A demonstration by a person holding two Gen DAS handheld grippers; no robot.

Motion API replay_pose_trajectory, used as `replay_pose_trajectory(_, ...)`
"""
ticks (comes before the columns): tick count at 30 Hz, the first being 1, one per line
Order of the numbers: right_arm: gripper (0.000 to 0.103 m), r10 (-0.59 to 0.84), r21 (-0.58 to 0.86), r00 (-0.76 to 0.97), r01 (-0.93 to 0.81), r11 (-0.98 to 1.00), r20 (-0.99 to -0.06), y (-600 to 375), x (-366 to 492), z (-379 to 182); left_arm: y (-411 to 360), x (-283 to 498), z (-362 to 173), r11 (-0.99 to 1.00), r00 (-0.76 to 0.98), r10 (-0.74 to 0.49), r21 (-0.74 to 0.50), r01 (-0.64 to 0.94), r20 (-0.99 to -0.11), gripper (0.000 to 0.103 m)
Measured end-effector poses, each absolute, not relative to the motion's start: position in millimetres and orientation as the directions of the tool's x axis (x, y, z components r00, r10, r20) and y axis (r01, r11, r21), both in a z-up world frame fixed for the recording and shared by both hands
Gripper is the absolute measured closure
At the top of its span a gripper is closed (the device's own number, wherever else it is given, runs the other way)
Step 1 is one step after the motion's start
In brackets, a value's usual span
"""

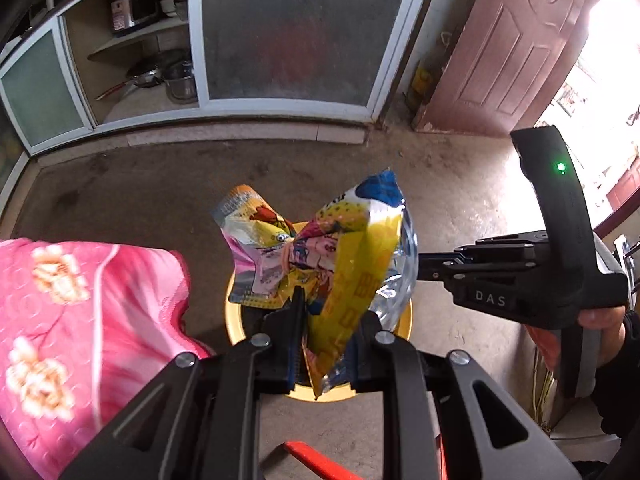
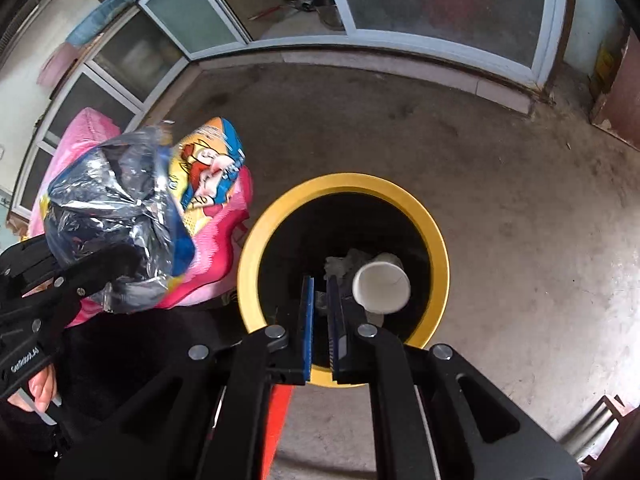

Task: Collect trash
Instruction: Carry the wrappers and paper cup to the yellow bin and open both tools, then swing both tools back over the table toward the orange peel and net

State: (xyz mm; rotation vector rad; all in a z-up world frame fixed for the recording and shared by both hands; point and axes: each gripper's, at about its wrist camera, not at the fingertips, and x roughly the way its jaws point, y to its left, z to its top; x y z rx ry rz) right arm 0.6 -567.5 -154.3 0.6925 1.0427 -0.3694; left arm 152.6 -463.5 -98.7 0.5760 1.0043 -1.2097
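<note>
My left gripper [image 1: 328, 312] is shut on a crumpled yellow snack bag [image 1: 324, 256] with cartoon print and a silver inside. It holds the bag above the yellow-rimmed bin [image 1: 236, 320]. In the right wrist view the bag [image 2: 132, 204] hangs at the left, beside the bin [image 2: 344, 182]. A white paper cup [image 2: 382, 288] and crumpled paper lie in the bin. My right gripper [image 2: 322, 308] hovers over the bin's near rim, fingers nearly together with a narrow gap, holding nothing. It also shows in the left wrist view [image 1: 436, 268] at the right.
A pink flowered blanket [image 1: 80, 328] lies left of the bin. White-framed glass cabinets [image 1: 296, 36] with pans line the far wall. A brown door [image 1: 504, 48] stands open at the right. A red object [image 1: 316, 460] lies on the concrete floor below me.
</note>
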Motion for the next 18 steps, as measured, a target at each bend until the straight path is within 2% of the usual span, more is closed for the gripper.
replay_pose_trajectory(1,0.095,0.06,0.356,0.458,0.595,0.721,-0.887,-570.5,-0.3,-160.2,-468.2,152.6,-101.8,0.288,0.019,-0.484,-0.139,0.947,-0.875,0.087)
replay_pose_trajectory(2,0.092,0.086,0.366,0.441,0.603,0.709,-0.894,-573.1,-2.4,-166.2,-469.1,152.8,-103.5,0.288,0.018,-0.481,-0.139,0.947,-0.877,0.082)
replay_pose_trajectory(3,0.085,0.095,0.369,0.43,0.617,0.695,-0.898,-576.3,-8.4,-170.9,-471.6,150.4,-106.2,0.284,0.002,-0.475,-0.151,0.947,-0.88,0.067)
replay_pose_trajectory(4,0.055,0.076,0.355,0.423,0.634,0.687,-0.903,-577.9,-16.1,-172.5,-472.7,147.8,-106.8,0.28,-0.013,-0.476,-0.165,0.946,-0.879,0.055)
replay_pose_trajectory(5,0.029,0.051,0.346,0.427,0.651,0.676,-0.903,-579.6,-26.4,-173.2,-472.4,145.3,-104.7,0.284,0.001,-0.488,-0.158,0.946,-0.873,0.027)
replay_pose_trajectory(6,0.028,0.023,0.336,0.427,0.676,0.656,-0.904,-581.8,-39.4,-172.6,-471.2,143.1,-101.3,0.288,0.019,-0.503,-0.146,0.946,-0.864,0.012)
replay_pose_trajectory(8,0.031,-0.009,0.304,0.401,0.709,0.637,-0.916,-585.5,-59.7,-171.6,-468.7,142.6,-96.3,0.305,0.057,-0.52,-0.123,0.944,-0.852,0.008)
replay_pose_trajectory(11,0.031,-0.132,0.251,0.407,0.754,0.606,-0.904,-586.5,-92.3,-153.1,-459.7,146.1,-83.3,0.337,0.068,-0.558,-0.151,0.93,-0.827,0.008)
replay_pose_trajectory(18,0.031,-0.334,0.216,0.533,0.725,0.654,-0.777,-581.0,-105.7,-79.5,-418.3,143.4,-27.4,0.37,0.128,-0.676,-0.184,0.911,-0.726,0.008)
